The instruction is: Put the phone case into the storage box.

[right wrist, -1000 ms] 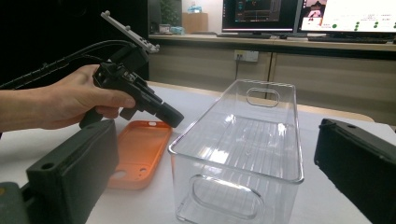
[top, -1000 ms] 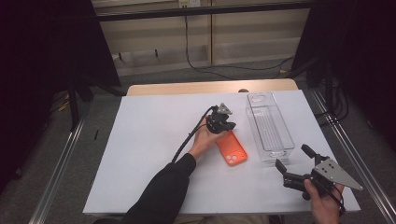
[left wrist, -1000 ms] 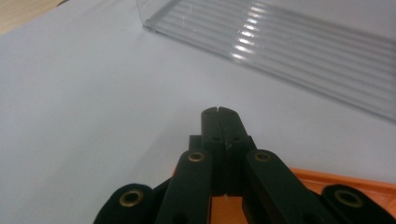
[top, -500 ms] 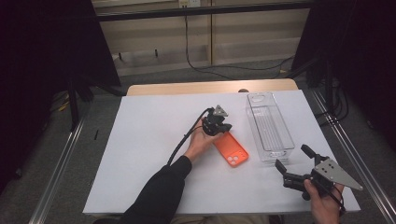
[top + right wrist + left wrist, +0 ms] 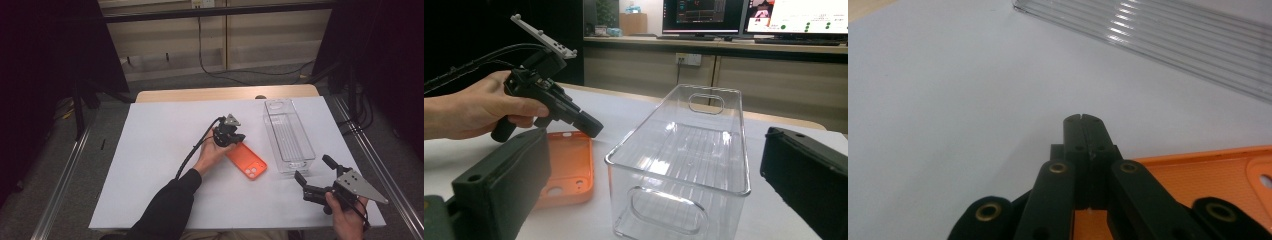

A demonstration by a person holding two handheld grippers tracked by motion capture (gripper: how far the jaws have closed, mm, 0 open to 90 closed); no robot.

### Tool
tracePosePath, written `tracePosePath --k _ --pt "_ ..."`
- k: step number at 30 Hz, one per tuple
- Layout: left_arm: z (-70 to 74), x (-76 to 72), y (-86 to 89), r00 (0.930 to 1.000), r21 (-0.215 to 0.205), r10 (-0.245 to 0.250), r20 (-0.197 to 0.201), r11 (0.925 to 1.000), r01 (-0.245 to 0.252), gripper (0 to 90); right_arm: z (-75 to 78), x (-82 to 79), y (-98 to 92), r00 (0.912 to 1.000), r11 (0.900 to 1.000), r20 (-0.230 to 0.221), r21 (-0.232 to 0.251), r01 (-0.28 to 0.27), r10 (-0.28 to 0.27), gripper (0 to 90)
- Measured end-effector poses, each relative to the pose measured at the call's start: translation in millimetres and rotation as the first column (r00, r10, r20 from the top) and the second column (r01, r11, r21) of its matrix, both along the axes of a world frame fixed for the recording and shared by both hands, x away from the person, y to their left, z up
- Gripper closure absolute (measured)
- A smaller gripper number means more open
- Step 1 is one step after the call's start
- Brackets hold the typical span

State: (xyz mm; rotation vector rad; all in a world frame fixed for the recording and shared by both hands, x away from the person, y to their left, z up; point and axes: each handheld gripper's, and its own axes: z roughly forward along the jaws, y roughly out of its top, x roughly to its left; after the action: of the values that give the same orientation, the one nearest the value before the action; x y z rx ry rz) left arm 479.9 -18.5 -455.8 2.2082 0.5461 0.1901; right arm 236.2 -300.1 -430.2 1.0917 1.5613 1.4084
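An orange phone case [image 5: 247, 161] lies flat, open side up, on the white table [image 5: 150, 150] just left of a clear plastic bin [image 5: 289, 135]. A hand holds my left gripper [image 5: 231, 137] at the case's far left corner, jaws pressed together with nothing between them. In the left gripper view the gripper [image 5: 1083, 119] is over the white surface, with the case [image 5: 1198, 170] beside and under it and the bin [image 5: 1173, 40] beyond. My right gripper [image 5: 314, 170] stands open near the front right, facing the bin [image 5: 679, 160], the case [image 5: 566, 165] and the left gripper [image 5: 589, 126].
The bin is empty, with a handle cut-out at each end. A wooden strip [image 5: 225, 94] runs along the table's far edge. Metal rails [image 5: 65, 175] flank the table. A black cable [image 5: 192, 150] trails from the left gripper along the sleeve.
The left gripper has shifted slightly left and toward the person, still shut at the case's corner. The case has barely moved. The right gripper has held its place, open.
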Motion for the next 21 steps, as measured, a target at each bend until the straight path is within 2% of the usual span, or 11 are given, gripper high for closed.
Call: tracePosePath --k 12,16,21 --pt "0.5 -5.9 8.4 1.0 0.009 0.002 0.005 1.0 -0.002 90.0 0.4 -0.1 -0.5 1.0 1.0 0.002 0.002 0.003 -0.003 0.0" --pt "-0.4 -7.2 11.5 1.0 -0.008 0.004 -0.002 1.0 -0.004 90.0 0.4 -0.1 -0.4 1.0 1.0 0.003 0.002 0.002 -0.002 0.0" --pt "0.6 -9.9 15.1 1.0 0.004 -0.008 0.002 1.0 0.008 90.0 0.3 0.4 -0.3 1.0 1.0 0.004 0.002 0.005 -0.005 0.0"
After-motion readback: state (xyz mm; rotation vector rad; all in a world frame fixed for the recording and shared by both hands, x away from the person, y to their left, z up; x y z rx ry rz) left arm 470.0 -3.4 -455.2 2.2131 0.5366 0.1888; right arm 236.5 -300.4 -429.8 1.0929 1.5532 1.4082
